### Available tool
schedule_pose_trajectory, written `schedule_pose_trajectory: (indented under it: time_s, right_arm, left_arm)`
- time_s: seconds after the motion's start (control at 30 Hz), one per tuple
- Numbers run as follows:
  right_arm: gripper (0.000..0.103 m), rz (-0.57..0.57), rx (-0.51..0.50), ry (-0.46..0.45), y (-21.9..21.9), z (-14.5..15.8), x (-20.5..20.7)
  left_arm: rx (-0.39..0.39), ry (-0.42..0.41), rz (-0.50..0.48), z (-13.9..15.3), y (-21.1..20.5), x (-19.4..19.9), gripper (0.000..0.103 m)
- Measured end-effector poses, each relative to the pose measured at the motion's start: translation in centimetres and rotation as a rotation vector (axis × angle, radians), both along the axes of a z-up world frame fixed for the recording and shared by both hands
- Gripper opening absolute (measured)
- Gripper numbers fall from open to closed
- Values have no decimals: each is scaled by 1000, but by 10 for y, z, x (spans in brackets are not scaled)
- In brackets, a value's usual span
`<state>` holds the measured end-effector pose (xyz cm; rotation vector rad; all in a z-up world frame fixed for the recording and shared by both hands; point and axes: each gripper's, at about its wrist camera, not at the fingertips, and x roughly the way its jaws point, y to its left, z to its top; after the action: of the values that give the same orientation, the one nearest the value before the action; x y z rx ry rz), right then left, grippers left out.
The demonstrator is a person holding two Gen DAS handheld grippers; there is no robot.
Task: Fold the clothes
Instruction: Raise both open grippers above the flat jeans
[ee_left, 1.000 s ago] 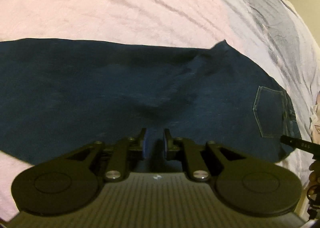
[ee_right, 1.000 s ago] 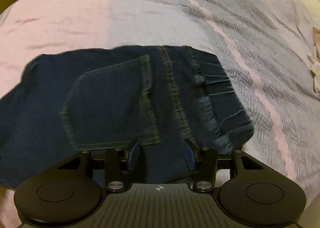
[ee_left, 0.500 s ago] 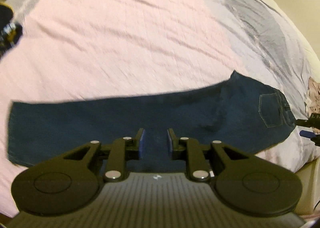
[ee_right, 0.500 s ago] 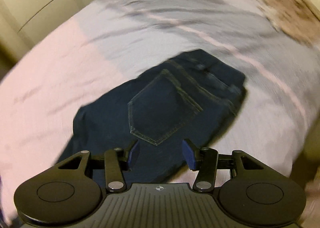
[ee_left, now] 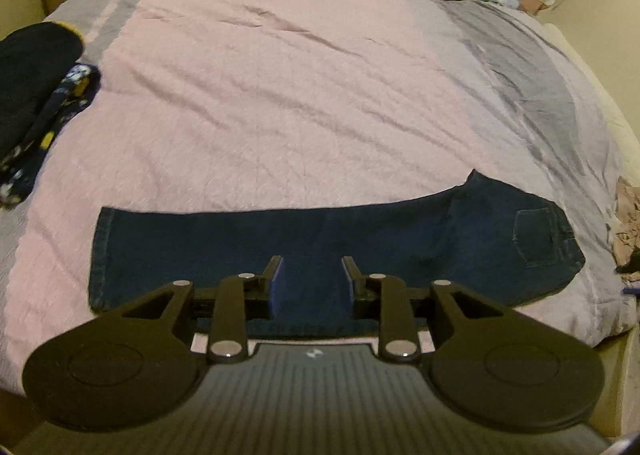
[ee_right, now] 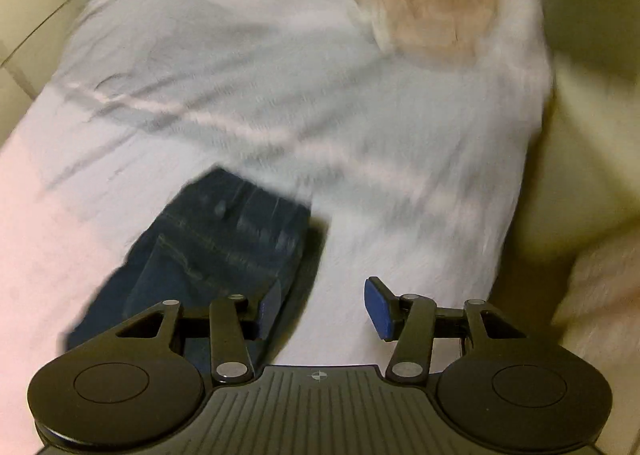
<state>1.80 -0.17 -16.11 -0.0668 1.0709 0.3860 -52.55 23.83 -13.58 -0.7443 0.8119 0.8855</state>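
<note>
— While the left hand-held gripper (ee_left: 312,281) hangs above the jeans (ee_left: 328,243), is it grasping them?
— No, its jaws have just been opening, released. The right hand-held gripper (ee_right: 318,305) is released too; jeans lie flat on the bed (ee_left: 280,95).

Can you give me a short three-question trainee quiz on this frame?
1. True or false: the jeans lie spread lengthwise on the bed.
2. The left gripper is: A) shut on the jeans, B) open above them, C) out of view.
3. In the left view, which end of the jeans shows the pocket?

Key: 1 true; 2 B; 3 the right end.
</note>
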Motion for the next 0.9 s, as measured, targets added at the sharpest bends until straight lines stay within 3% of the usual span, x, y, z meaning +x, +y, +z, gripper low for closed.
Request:
schedule_pose_trajectory:
  time_s: [0.07,0.33,0.5,0.9]
  right_arm:
    - [51,90,-32,-85,8,14,-18]
    - [51,608,72,-195,43,72,-136]
    - [51,705,150,-96,17,93,-147]
    - [51,762,48,-65,-62,94,-89]
  left_arm:
    - [-8,28,28,0,-8,1,25]
    - [20,104,107,13,-55,41,28]
    - [38,97,132,29,-98,85,31]
    - [78,124,240,59,-197,140,33]
